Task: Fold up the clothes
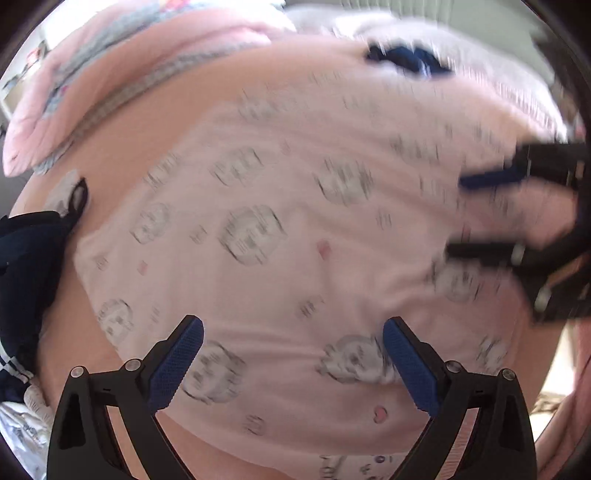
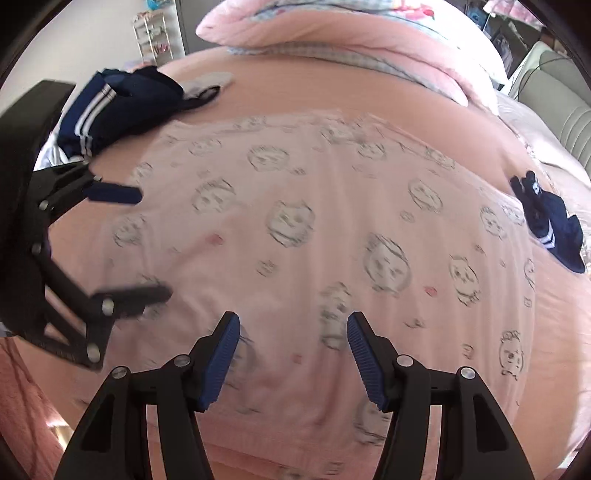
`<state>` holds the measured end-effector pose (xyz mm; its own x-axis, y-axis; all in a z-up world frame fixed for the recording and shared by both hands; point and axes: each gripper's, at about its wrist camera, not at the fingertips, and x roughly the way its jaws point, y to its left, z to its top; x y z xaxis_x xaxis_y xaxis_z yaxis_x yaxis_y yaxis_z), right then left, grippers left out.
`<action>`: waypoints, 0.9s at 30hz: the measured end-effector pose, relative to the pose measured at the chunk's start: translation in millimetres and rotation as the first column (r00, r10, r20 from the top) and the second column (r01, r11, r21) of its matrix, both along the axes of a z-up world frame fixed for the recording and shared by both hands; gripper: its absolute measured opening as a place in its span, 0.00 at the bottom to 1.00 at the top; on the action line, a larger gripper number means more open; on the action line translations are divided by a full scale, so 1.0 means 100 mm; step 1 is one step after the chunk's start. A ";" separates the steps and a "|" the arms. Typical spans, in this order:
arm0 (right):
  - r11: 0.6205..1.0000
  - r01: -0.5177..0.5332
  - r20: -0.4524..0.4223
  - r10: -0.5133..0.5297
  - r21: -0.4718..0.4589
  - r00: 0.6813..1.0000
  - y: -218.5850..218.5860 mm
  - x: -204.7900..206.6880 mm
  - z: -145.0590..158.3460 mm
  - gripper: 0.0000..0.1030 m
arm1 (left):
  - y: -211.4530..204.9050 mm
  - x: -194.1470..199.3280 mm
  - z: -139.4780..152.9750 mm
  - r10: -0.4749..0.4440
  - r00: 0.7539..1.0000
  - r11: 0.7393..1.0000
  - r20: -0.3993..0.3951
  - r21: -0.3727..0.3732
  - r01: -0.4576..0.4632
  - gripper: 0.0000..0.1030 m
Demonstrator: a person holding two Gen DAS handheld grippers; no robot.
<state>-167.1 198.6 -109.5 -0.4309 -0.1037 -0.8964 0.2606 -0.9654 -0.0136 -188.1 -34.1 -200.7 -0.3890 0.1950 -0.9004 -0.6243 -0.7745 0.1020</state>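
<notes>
Pink printed garment [image 2: 295,229] flat on bed [image 2: 369,96]; both hand-held grippers [image 1: 293,363] [image 2: 293,360] agape, empty.

Bed [image 2: 369,110], pink sheet. Lying on it: a spread pale pink printed garment [image 2: 314,240] at centre, navy striped clothes [image 2: 110,107] at the far left, another navy garment [image 2: 554,229] right, pink pillow [image 2: 332,33] behind.
</notes>
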 end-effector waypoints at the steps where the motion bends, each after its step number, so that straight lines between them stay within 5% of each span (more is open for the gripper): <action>1: 1.000 0.000 0.010 0.000 -0.003 1.000 0.09 0.06 -0.02 0.58 | 0.02 0.02 -0.06 0.012 1.000 1.000 0.007 -0.018 -0.012 0.96; 8: 0.997 0.002 0.029 0.001 -0.081 1.000 0.55 0.46 -0.04 0.59 | -0.49 0.25 -0.08 0.076 0.992 0.989 0.097 -0.135 -0.063 0.98; 11: 0.987 0.080 0.017 -0.079 -0.138 0.997 0.77 0.52 0.02 0.58 | -0.53 0.24 0.06 0.122 0.990 0.984 0.070 -0.136 -0.112 0.96; 18: 0.957 0.202 0.011 -0.204 -0.210 0.979 1.14 0.48 0.07 0.58 | -0.09 -0.04 0.05 0.235 0.970 0.970 0.065 0.044 -0.238 0.96; 22: 0.956 0.224 0.029 -0.222 -0.191 0.975 1.20 0.46 0.01 0.58 | -0.04 -0.09 -0.06 0.404 0.902 0.898 0.154 0.120 -0.423 0.96; 23: 0.957 0.225 0.036 -0.222 -0.182 0.974 1.20 0.46 -0.02 0.58 | -0.05 -0.09 -0.07 0.437 0.887 0.884 0.150 0.112 -0.455 0.96; 27: 0.972 0.208 0.047 -0.204 -0.112 0.978 1.13 0.43 -0.08 0.59 | -0.03 0.09 -0.11 0.447 0.893 0.895 0.056 -0.015 -0.447 0.97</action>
